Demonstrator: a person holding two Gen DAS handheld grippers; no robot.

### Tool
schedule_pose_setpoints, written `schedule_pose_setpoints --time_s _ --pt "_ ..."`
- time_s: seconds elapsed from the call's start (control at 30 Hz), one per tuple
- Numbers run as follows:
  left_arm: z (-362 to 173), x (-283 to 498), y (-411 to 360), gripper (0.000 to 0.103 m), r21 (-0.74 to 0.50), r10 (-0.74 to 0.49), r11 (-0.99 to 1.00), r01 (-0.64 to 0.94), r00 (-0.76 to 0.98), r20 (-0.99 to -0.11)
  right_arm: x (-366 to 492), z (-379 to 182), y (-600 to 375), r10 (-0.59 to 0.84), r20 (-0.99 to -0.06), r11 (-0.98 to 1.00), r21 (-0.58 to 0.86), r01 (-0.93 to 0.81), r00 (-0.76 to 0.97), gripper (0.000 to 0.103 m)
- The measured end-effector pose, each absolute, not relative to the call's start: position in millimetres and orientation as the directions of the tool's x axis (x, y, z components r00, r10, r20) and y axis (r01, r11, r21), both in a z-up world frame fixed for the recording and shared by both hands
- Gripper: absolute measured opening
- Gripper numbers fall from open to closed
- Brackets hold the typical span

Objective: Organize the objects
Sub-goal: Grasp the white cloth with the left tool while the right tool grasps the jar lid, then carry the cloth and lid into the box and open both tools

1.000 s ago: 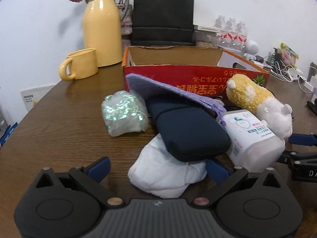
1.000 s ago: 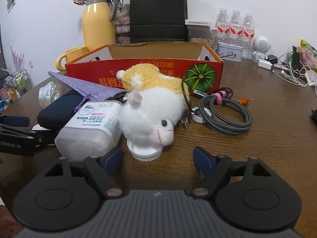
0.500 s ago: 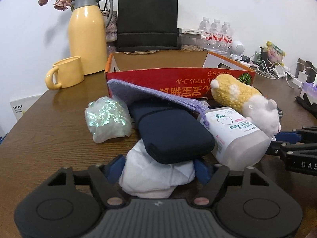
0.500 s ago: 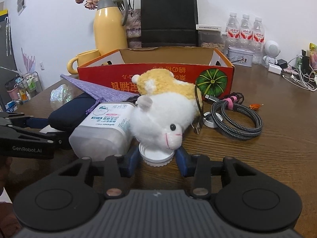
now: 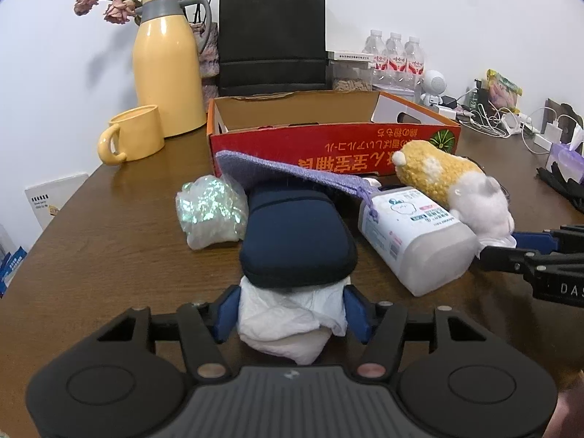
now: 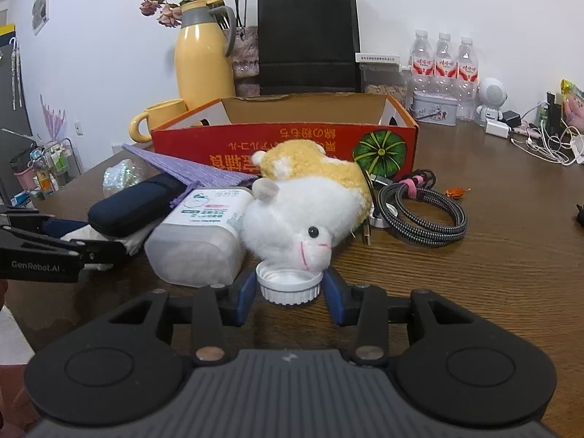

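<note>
My left gripper (image 5: 290, 310) is shut on a crumpled white tissue (image 5: 288, 321) that lies under the near end of a dark blue case (image 5: 295, 233). My right gripper (image 6: 290, 292) is shut on a white bottle cap (image 6: 289, 286) on the table, just below the snout of a white and yellow plush toy (image 6: 306, 204). A white plastic bottle (image 6: 204, 233) lies on its side between the case and the plush. A purple pouch (image 5: 292, 175) leans over the case. An open red cardboard box (image 5: 328, 135) stands behind the pile.
A shiny crumpled wrapper (image 5: 211, 211) lies left of the case. A yellow mug (image 5: 133, 135) and yellow thermos (image 5: 168, 76) stand at the back left, a black paper bag (image 5: 272, 40) behind the box. A coiled cable (image 6: 423, 211) lies right of the plush.
Both grippers moved forward and closed: the left one around the white tissue, the right one around the white bottle cap.
</note>
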State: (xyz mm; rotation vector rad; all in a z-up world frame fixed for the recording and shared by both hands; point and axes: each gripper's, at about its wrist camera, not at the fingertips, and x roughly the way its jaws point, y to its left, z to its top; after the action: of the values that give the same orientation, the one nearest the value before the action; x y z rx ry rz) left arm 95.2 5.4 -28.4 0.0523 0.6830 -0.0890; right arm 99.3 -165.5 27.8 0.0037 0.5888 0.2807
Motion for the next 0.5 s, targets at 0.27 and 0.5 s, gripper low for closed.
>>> schedule_pose_setpoints --time_s 0.27,0.5 --pt "-26 72 4 0.059 0.016 -0.073 0.994 0.109 0.761 -0.645 83 32 -167 0.265 -0.536 0.962 0.084 -0.261 0.802 0.041" --pt "-23 51 -5 0.059 -0.002 -0.112 0.989 0.146 0.751 -0.651 67 39 -166 0.269 -0.516 0.960 0.078 -0.269 0.813 0.041"
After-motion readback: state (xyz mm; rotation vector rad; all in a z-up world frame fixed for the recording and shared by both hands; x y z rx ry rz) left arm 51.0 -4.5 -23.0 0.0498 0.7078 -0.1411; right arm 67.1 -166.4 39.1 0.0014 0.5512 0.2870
